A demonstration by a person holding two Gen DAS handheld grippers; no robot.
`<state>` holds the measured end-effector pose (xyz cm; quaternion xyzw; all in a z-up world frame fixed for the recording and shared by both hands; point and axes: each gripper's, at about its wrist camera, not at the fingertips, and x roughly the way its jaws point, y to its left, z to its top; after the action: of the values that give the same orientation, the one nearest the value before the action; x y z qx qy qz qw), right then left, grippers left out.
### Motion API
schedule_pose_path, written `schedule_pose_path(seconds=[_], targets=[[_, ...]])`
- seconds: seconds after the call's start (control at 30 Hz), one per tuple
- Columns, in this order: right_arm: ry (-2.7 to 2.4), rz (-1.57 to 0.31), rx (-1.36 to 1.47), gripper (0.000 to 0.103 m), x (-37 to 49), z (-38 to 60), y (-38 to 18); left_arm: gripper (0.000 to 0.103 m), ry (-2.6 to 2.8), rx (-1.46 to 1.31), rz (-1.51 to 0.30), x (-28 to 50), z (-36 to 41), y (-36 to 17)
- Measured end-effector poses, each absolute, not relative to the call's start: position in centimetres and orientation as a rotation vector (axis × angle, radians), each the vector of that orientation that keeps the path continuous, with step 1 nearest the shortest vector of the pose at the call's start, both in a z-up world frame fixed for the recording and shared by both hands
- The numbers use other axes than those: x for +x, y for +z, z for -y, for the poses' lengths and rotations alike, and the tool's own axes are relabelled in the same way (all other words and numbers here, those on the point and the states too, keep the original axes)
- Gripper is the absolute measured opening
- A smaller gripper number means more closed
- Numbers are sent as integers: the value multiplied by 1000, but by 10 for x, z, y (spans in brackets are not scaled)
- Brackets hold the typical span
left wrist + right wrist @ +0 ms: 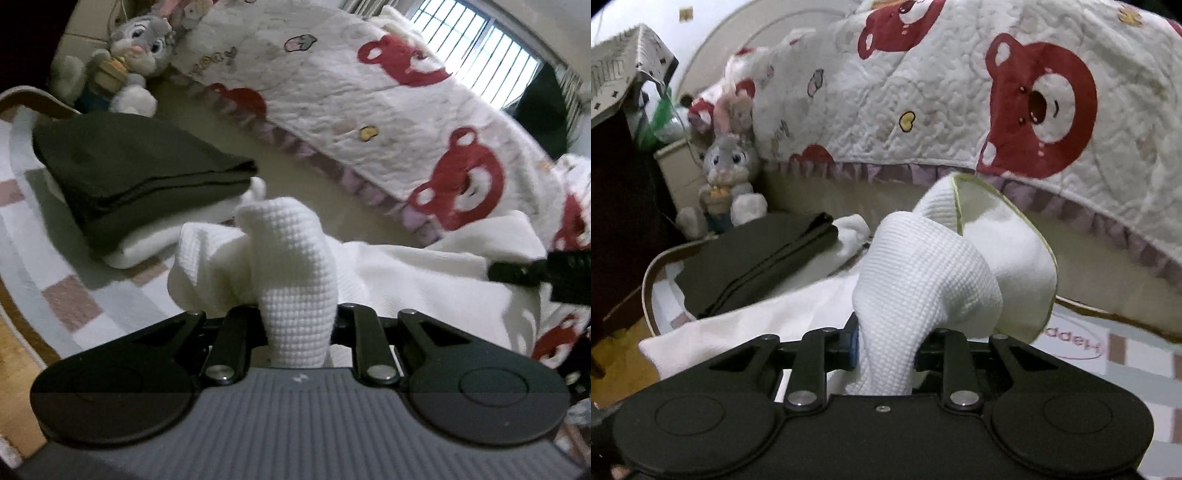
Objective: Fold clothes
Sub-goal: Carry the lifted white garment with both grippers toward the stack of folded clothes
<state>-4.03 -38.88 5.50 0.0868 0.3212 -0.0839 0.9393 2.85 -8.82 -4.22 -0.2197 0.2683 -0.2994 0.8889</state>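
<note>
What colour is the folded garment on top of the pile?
Dark olive-black; the folded garment shows best in the left wrist view.

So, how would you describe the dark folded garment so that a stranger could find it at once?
Find the bed with the red-bear quilt; beside it lies a checked mat. On the mat's far end, near the plush rabbit, sits the dark folded garment, the only dark cloth, stacked on folded white fabric.
</note>
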Motion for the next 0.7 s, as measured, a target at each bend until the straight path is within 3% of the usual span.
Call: schedule_pose_path(seconds=[0.13, 0.3, 0.5, 0.7], targets=[[-211, -754, 52, 27, -7, 370, 102, 16, -550, -511, -453, 21, 69, -30], [-179, -697, -95, 27, 26, 329, 147, 16, -496, -531, -368, 27, 47, -14], [-94, -587, -83, 27, 68, 303, 138, 16, -354, -655, -326, 64, 2, -4], [-7, -453, -94, 26, 142, 296, 117, 16, -288, -626, -321, 157, -31, 18]])
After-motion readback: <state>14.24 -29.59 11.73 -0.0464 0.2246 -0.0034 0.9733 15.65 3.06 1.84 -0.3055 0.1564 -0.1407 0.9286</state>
